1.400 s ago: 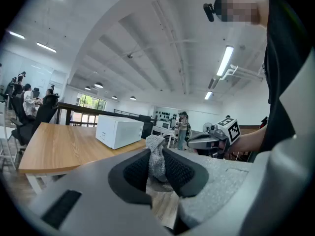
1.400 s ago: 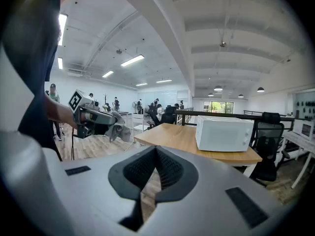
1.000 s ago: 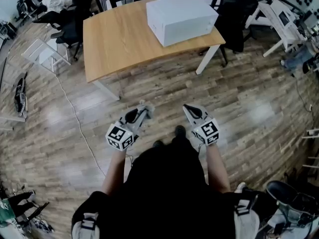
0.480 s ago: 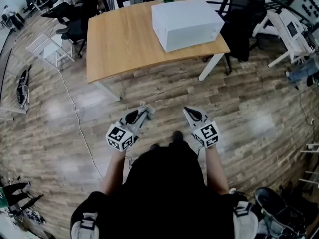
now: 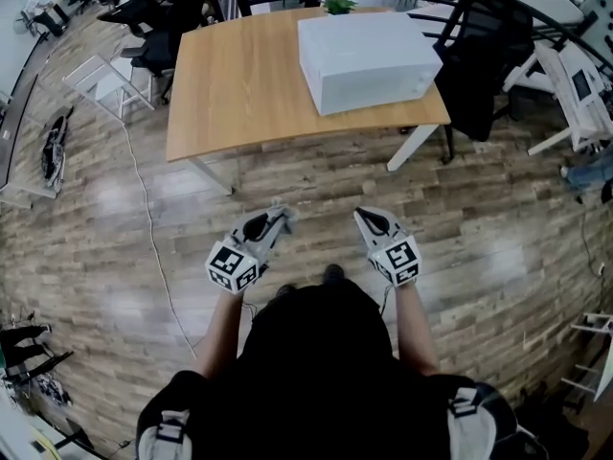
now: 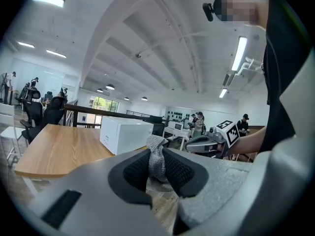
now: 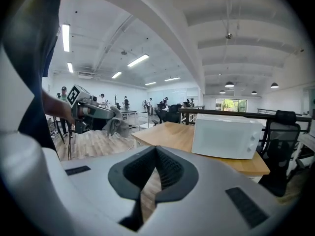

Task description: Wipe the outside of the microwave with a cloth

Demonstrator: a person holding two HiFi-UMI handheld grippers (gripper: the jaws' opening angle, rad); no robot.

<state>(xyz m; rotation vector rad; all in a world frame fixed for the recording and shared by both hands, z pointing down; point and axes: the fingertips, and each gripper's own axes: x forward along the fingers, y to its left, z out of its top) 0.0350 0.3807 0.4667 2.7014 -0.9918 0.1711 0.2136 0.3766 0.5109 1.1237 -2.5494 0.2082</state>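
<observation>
A white microwave (image 5: 369, 48) stands on the right part of a wooden table (image 5: 235, 84), ahead of me across the floor. It also shows in the left gripper view as the microwave (image 6: 125, 134) and in the right gripper view as the microwave (image 7: 226, 136). My left gripper (image 5: 279, 218) is shut on a grey cloth (image 6: 156, 157), whose tuft sticks up between the pads. The cloth (image 7: 116, 124) hangs from that gripper in the right gripper view. My right gripper (image 5: 362, 216) is shut with nothing in it. Both grippers are held over the floor, well short of the table.
Black office chairs (image 5: 148, 27) stand at the table's far left and a dark chair (image 5: 484, 56) at its right. A white rack (image 5: 96, 94) and a floor cable (image 5: 144, 218) lie to the left. People and desks fill the background.
The table and microwave have come slightly nearer and shifted right in the head view as I step forward. Both grippers keep their pose and hold.
</observation>
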